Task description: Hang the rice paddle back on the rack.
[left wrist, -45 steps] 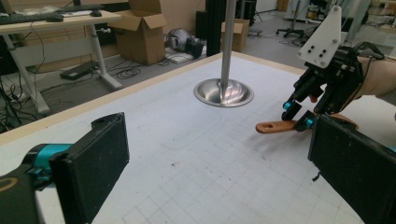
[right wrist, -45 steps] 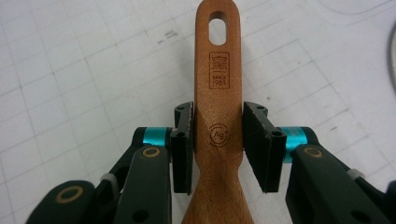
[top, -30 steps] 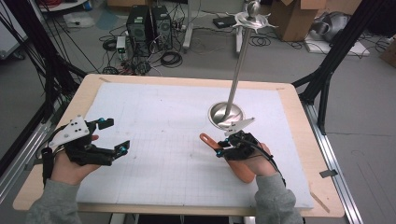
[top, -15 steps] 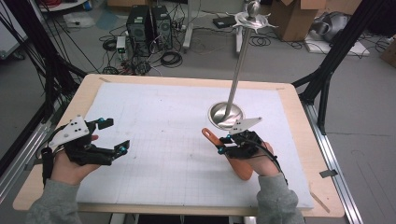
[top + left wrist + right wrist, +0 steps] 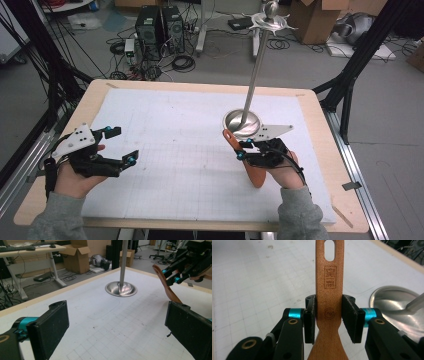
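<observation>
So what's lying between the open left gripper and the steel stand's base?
Nothing: in the left gripper view, only bare gridded mat stretches from the left gripper to the stand's base; the high view agrees.

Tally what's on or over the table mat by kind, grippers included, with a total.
Grippers: 2, left gripper and right gripper
Wooden spatula: 1
Metal stand: 1
Total: 4

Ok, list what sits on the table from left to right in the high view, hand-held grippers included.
Left hand-held gripper, jaws open and holding nothing → wooden spatula, clamped by the right hand-held gripper. The steel stand's round base lies farther back, overlapping these two left-to-right, so I leave it unplaced.
</observation>
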Tool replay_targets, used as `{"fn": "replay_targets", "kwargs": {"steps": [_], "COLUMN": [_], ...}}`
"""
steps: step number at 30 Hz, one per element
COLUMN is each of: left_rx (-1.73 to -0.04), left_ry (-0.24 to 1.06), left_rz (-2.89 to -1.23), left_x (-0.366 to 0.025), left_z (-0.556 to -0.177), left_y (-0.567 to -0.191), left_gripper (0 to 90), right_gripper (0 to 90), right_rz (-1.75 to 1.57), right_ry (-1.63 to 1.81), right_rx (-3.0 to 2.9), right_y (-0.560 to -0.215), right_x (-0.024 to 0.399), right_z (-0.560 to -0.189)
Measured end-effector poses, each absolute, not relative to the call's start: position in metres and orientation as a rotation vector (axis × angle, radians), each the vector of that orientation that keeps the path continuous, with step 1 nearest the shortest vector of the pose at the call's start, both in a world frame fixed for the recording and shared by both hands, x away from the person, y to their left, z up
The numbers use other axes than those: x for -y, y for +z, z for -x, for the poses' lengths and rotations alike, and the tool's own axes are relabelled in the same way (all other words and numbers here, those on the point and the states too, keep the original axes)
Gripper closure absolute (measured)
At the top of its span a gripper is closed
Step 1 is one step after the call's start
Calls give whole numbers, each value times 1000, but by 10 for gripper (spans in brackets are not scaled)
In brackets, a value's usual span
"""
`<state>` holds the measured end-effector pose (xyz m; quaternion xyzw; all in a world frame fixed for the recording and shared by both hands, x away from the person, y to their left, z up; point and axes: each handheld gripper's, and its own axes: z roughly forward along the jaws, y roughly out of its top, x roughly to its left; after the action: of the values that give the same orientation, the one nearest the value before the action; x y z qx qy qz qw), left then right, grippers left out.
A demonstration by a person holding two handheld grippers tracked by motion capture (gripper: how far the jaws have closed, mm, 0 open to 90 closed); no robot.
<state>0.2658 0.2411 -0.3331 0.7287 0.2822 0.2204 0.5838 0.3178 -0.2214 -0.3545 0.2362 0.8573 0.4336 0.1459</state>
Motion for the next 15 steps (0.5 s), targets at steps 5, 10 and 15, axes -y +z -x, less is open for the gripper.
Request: {"fn": "replay_targets", "kwargs": {"steps": [5, 10, 15], "left_rx": [-659, -659, -661], "left_ry": [515, 518, 518], "left_rz": [-1701, -1704, -1702], "left_x": [-241, -241, -240], "left_z": [-266, -266, -266], "left_y": [-333, -333, -333], "left_gripper": [57, 56, 56], "right_gripper": [646, 647, 647], "right_rz": [-668, -672, -657], "right_ry": [1276, 1298, 1331], "right_rx": [-2429, -2408, -2387], "right_y": [-350, -346, -342], "right_x": [225, 229, 234], "right_z": [-316, -314, -313]}}
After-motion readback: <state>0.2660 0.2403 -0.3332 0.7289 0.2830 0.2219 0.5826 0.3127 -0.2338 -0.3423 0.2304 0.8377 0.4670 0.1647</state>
